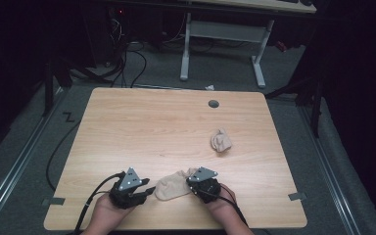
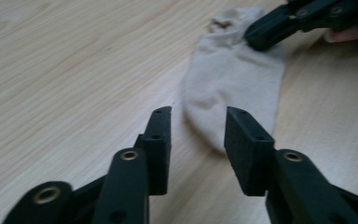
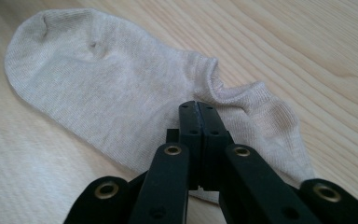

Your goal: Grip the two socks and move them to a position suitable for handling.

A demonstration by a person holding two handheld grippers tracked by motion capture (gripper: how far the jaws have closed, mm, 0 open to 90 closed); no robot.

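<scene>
A flat beige ankle sock [image 1: 172, 187] lies near the table's front edge, between my two grippers. My right gripper [image 3: 198, 107] has its jaws pressed together on the sock [image 3: 98, 79] at the cuff opening. In the left gripper view the right gripper [image 2: 256, 37] pinches the far end of the sock [image 2: 233, 79]. My left gripper [image 2: 198, 116] is open, and the sock's toe lies on the table just ahead of its fingertips. In the high view the left gripper [image 1: 149, 190] is at the sock's left end and the right gripper [image 1: 192, 180] at its right end.
A second beige sock [image 1: 221, 140], bunched into a ball, sits right of the table's middle. A round grey cable hole [image 1: 213, 104] is near the wooden table's [image 1: 142, 127] far edge. A white desk frame [image 1: 259, 63] stands on the floor beyond.
</scene>
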